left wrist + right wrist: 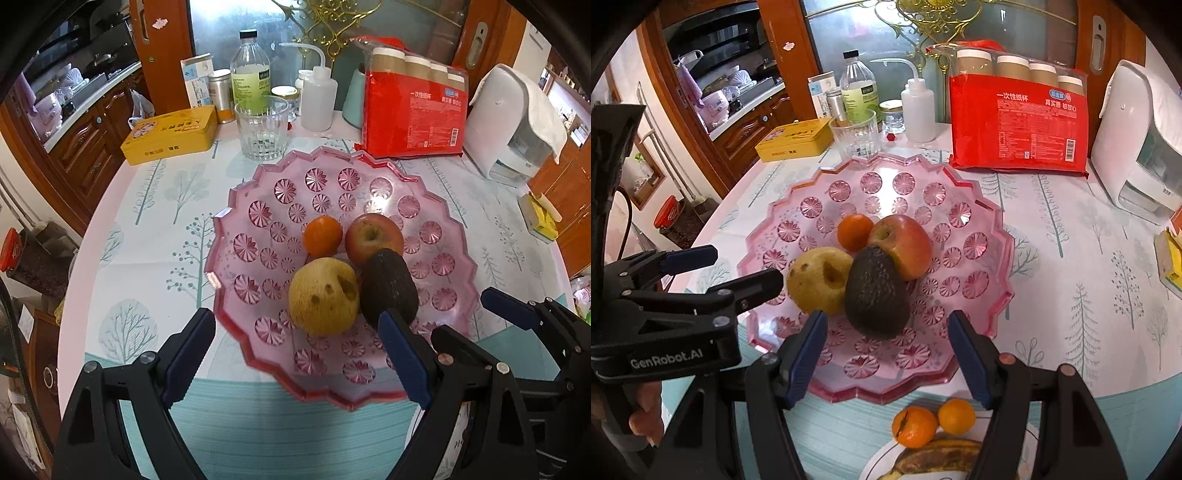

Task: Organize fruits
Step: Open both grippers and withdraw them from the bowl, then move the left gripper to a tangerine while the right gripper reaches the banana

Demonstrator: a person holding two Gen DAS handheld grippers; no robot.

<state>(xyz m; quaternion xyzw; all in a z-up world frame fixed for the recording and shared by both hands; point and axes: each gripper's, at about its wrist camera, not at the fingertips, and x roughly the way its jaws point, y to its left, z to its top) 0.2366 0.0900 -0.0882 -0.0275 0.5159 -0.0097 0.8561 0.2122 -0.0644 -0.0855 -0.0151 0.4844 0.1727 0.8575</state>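
Note:
A pink cut-glass fruit plate (258,206) (990,236) holds a tangerine (322,236) (854,232), a red apple (373,236) (905,243), a spotted yellow pear (323,297) (820,280) and a dark avocado (388,291) (877,295). My left gripper (295,325) (738,267) hangs open over the plate's near-left side, empty. My right gripper (888,325) (476,321) is open above the plate's near edge, its pads clear of the avocado. Nearer me, two tangerines (914,426) and a banana (938,458) lie on a white plate (875,465).
Behind the pink plate stand a drinking glass (262,129), a yellow tin (170,133), a clear bottle (250,74), a squeeze bottle (319,99) and a red pack of paper cups (413,118). A white appliance (513,122) is at the right. The round table (147,229) drops off at the left.

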